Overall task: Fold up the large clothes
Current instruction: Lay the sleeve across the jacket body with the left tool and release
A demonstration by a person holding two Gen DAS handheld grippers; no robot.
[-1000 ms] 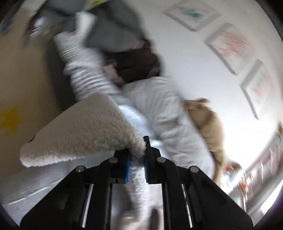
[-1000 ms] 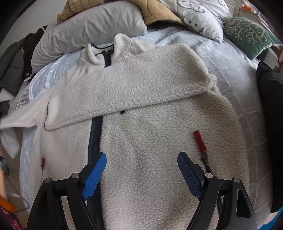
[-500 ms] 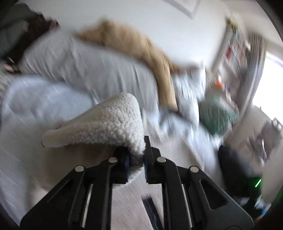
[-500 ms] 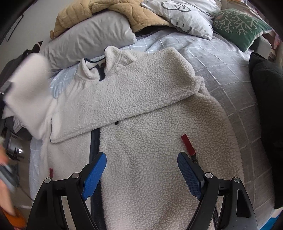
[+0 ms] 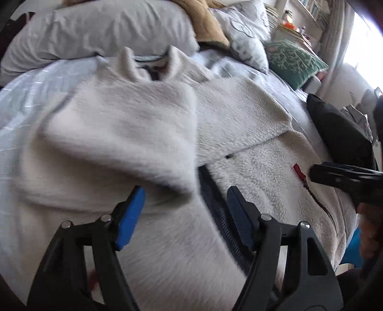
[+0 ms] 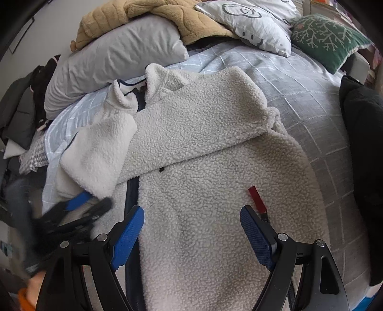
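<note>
A cream fleece jacket (image 6: 215, 191) with a dark zipper lies front up on the grey checked bed (image 6: 311, 107). Its right sleeve (image 6: 203, 124) is folded across the chest. The left sleeve (image 6: 100, 153) now lies folded in over the left side; it also fills the left wrist view (image 5: 115, 143). My left gripper (image 5: 185, 215) is open and empty just below that sleeve; it shows blurred in the right wrist view (image 6: 76, 210). My right gripper (image 6: 191, 234) is open and empty above the jacket's lower front, beside a red zipper pull (image 6: 257, 198).
Pillows (image 6: 115, 62), a tan blanket (image 6: 167, 16) and a green cushion (image 6: 328, 36) are piled at the head of the bed. A black cushion (image 6: 363, 148) lies at the right edge. Dark clothes (image 6: 21, 114) are heaped at the left.
My left gripper swung the left sleeve from the bedside over onto the jacket and opened, letting it go. My right gripper stayed open, hovering over the jacket.
</note>
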